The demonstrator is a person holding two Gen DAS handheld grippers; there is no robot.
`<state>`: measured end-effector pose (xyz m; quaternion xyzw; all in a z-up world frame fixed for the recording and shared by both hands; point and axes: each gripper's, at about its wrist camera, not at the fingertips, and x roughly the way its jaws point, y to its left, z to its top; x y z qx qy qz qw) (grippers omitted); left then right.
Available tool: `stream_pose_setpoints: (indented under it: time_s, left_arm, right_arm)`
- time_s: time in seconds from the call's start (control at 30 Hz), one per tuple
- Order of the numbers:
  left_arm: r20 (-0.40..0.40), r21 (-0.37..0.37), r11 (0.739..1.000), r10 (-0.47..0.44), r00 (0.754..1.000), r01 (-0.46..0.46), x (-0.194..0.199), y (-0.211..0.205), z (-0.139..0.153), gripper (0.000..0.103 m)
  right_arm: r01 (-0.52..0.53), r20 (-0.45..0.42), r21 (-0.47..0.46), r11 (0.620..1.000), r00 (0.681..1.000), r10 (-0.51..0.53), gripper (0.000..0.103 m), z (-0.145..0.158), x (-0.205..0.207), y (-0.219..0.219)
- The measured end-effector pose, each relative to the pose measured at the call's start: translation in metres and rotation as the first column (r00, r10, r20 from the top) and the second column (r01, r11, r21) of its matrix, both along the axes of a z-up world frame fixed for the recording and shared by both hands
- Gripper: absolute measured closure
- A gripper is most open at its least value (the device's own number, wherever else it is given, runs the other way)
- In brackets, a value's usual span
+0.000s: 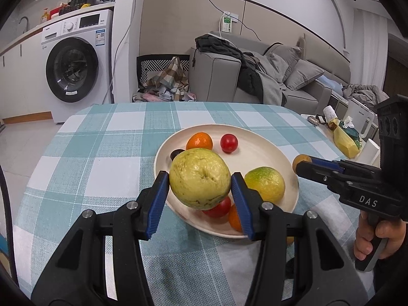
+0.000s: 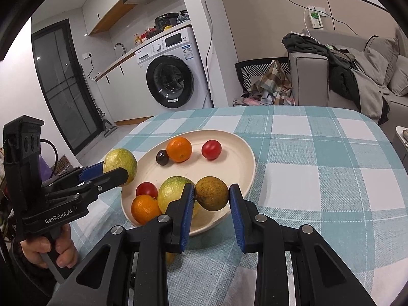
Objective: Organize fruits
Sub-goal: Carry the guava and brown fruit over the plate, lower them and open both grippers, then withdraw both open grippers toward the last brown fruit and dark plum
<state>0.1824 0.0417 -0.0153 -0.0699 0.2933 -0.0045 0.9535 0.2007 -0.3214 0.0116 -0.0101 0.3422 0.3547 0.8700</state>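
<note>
My left gripper (image 1: 200, 182) is shut on a large yellow-green guava (image 1: 200, 178) and holds it above the near left rim of the cream plate (image 1: 260, 153). It also shows in the right wrist view (image 2: 119, 167). My right gripper (image 2: 211, 193) is shut on a small brown fruit (image 2: 212, 193) over the plate's near right rim (image 2: 248, 176). On the plate lie a green-yellow citrus (image 2: 172, 193), two oranges (image 2: 179, 149), two red tomatoes (image 2: 211, 149) and a dark plum (image 2: 162, 157).
The plate sits on a blue-and-white checked tablecloth (image 1: 102, 153). A side table with a yellow bag (image 1: 346, 142) and clutter stands to the right. A washing machine (image 1: 76, 68), laundry basket (image 1: 163, 76) and grey sofa (image 1: 280, 76) lie beyond the table.
</note>
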Motion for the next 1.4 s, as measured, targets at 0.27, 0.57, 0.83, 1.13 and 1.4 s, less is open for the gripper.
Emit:
stream_pose_setpoints:
  time_s: [0.27,0.57,0.83,1.13,1.4]
  left_arm:
    - [-0.024,-0.012,1.0,0.006,1.0,-0.006,0.007,0.005,-0.004,0.056]
    - [-0.029,0.007,1.0,-0.002,1.0,0.003,0.009,0.005,-0.007,0.056]
    - [-0.033,0.011,1.0,0.006,0.999,-0.006,0.008,0.004,-0.008,0.056]
    - [-0.025,0.028,0.999,0.032,0.999,-0.031,0.004,0.002,-0.006,0.054]
    - [-0.014,0.045,0.998,0.052,0.999,-0.051,-0.001,0.0,-0.003,0.031]
  right_arm:
    - [-0.004,-0.014,-0.008,1.0,1.0,0.003,0.074,-0.002,0.005,0.006]
    - [0.012,-0.053,-0.026,1.0,0.999,-0.013,0.074,-0.006,0.011,0.008]
    - [0.022,-0.041,-0.027,0.999,0.999,-0.023,0.063,-0.006,0.01,0.006]
    - [0.013,-0.023,-0.041,0.999,1.0,-0.014,0.055,-0.006,0.005,0.006]
    - [0.013,-0.005,-0.054,0.998,1.0,-0.014,0.049,-0.005,0.0,0.005]
